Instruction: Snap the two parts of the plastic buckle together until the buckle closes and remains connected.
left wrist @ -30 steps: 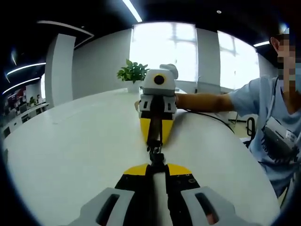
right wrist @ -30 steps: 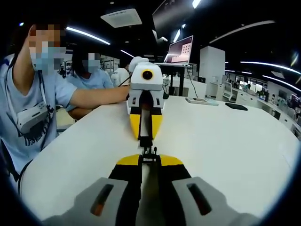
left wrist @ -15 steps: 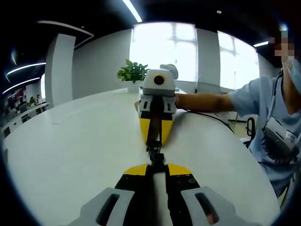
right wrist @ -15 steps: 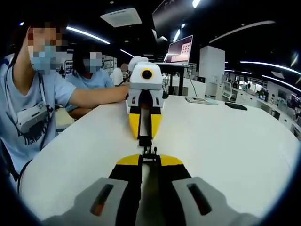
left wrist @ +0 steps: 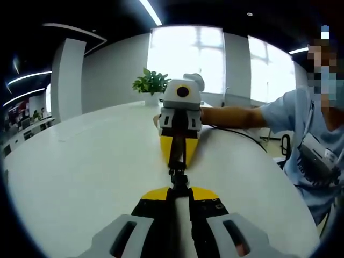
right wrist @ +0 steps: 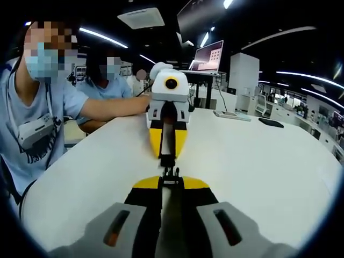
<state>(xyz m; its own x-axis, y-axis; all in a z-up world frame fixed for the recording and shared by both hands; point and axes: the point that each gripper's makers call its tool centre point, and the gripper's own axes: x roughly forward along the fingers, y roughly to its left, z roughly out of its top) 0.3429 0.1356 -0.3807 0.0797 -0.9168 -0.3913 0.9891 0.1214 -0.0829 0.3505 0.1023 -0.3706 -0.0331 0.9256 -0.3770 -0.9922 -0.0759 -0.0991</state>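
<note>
White tabletop (left wrist: pixel 80 161) carries both tools, with a potted plant (left wrist: pixel 151 83) at its far edge. Left gripper (left wrist: pixel 179 189): jaws narrow, clamped on the dark buckle half (left wrist: pixel 179 180). Right gripper (right wrist: pixel 169 180): jaws likewise narrow, clamped on the second buckle half (right wrist: pixel 171 173). Both halves meet tip to tip between the facing grippers, above the table; whether they are latched cannot be determined.

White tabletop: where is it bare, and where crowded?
In the left gripper view the white tabletop lies bare left of both hand-held grippers, toward the green potted plant. Crowded: the centre line, where they meet around the small black plastic buckle, and the person's forearm side.
</note>
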